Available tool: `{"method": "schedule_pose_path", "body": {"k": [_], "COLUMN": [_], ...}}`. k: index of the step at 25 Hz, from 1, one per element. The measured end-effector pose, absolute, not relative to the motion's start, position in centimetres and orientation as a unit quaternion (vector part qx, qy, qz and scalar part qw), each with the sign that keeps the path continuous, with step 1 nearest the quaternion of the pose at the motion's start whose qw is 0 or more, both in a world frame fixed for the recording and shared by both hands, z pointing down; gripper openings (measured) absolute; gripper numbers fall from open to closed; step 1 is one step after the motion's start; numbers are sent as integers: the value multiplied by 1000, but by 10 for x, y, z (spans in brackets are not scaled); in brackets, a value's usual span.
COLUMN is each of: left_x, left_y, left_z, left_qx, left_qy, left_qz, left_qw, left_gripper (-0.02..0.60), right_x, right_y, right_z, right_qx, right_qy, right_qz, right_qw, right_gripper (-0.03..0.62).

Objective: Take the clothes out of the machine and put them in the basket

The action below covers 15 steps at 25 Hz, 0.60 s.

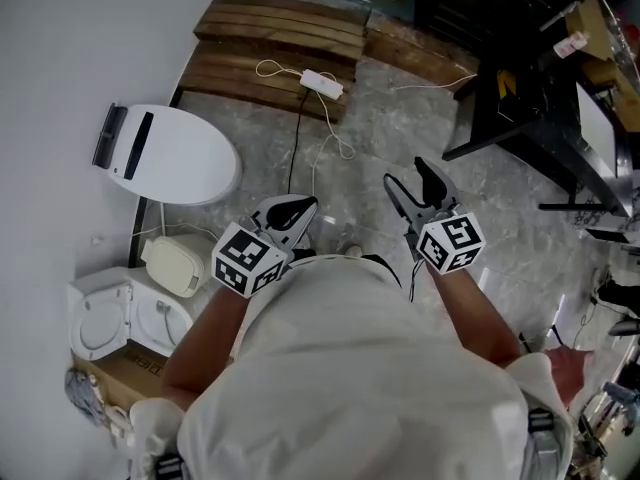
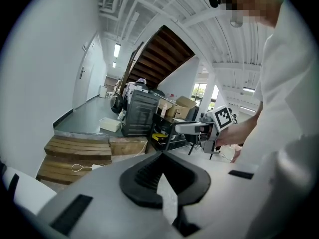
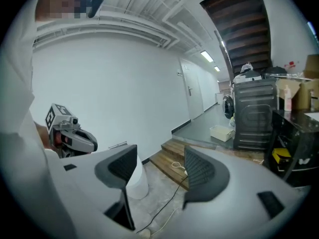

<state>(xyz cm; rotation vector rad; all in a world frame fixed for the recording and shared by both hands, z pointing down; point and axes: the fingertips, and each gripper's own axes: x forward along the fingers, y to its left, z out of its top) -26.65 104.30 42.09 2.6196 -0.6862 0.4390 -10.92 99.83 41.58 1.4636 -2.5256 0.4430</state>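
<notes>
No clothes show in any view. My left gripper (image 1: 297, 211) is held out in front of the person's white top, and its jaws are shut with nothing between them (image 2: 162, 180). My right gripper (image 1: 414, 189) hangs beside it with its jaws open and empty (image 3: 159, 171). Each gripper shows in the other's view: the right gripper (image 2: 187, 128) and the left gripper (image 3: 75, 136). A dark grey machine (image 3: 254, 116) stands far off on the raised floor behind the steps, also visible in the left gripper view (image 2: 139, 114). A white round-topped container (image 1: 175, 153) stands by the wall at the left.
Wooden steps (image 1: 280, 38) lie ahead, with a white power strip (image 1: 322, 84) and its cables trailing over the grey floor. A black metal frame (image 1: 530, 98) stands at the right. A cardboard box (image 1: 120, 363) with white parts sits at the lower left. A white tray (image 3: 221, 132) lies near the machine.
</notes>
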Motion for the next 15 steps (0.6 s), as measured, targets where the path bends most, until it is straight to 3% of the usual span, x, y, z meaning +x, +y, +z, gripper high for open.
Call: {"method": "schedule_pose_path", "body": {"k": [8, 15], "left_x": [-328, -325], "left_y": [995, 919], "left_z": [438, 448], "left_qx": [932, 924], "left_qy": [-242, -261], "left_qz": [165, 156], "left_qw": [213, 232], "left_gripper": [-3, -3], "right_x": [-170, -165], "right_y": [955, 880], "right_z": [426, 442], "right_qx": [470, 461], "right_qy": [-858, -860], "right_qz": [166, 179], "right_qw": [120, 128], "right_gripper": [278, 276]}}
